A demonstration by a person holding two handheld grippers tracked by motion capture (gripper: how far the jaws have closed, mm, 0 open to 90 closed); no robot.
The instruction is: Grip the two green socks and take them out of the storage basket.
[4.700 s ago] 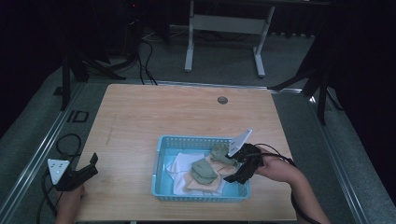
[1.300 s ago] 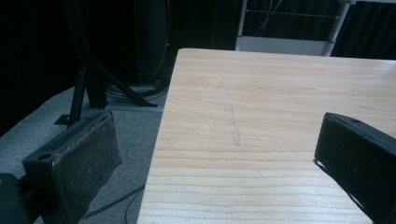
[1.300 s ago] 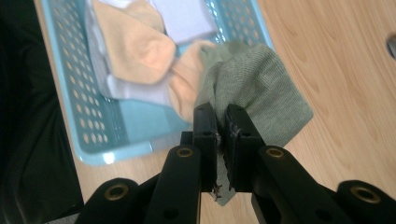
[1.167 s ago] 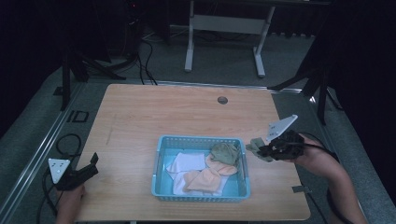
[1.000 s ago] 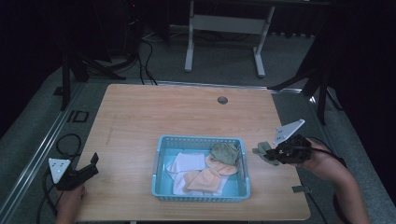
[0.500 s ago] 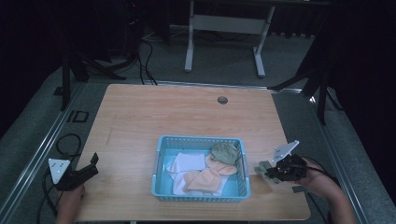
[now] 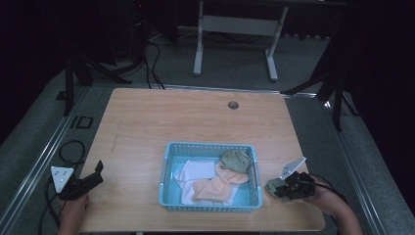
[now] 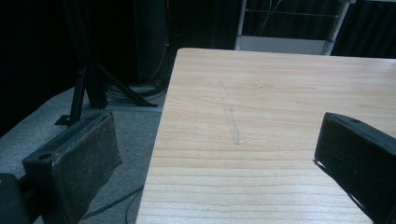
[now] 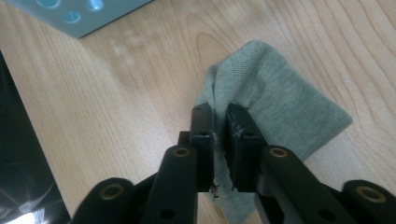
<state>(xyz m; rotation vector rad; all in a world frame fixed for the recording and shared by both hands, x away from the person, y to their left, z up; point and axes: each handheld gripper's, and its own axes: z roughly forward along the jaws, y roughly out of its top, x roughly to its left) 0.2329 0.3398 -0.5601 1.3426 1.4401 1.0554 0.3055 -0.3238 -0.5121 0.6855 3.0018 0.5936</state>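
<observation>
A grey-green sock (image 9: 275,107) lies on the wooden table to the right of the blue basket (image 7: 210,205). My right gripper (image 9: 220,116) is shut on a pinched fold of that sock (image 7: 274,188), low over the table near the front right corner. In the basket lie a white cloth (image 7: 195,172), a peach-coloured sock (image 7: 215,186) and an olive sock (image 7: 236,159). My left gripper (image 7: 93,176) rests at the table's front left edge, its jaws wide open with nothing between them; in the left gripper view its pads (image 8: 88,154) frame bare wood.
A small dark round grommet (image 7: 233,105) sits near the table's (image 7: 171,122) far edge. Cables trail on the floor at the left. A white desk frame (image 7: 235,29) stands beyond the table. A corner of the basket (image 9: 79,14) shows in the right gripper view.
My right gripper lifted the grey-green sock out of the basket, carried it right, then lowered it toward the front right of the table. The left gripper stayed still.
</observation>
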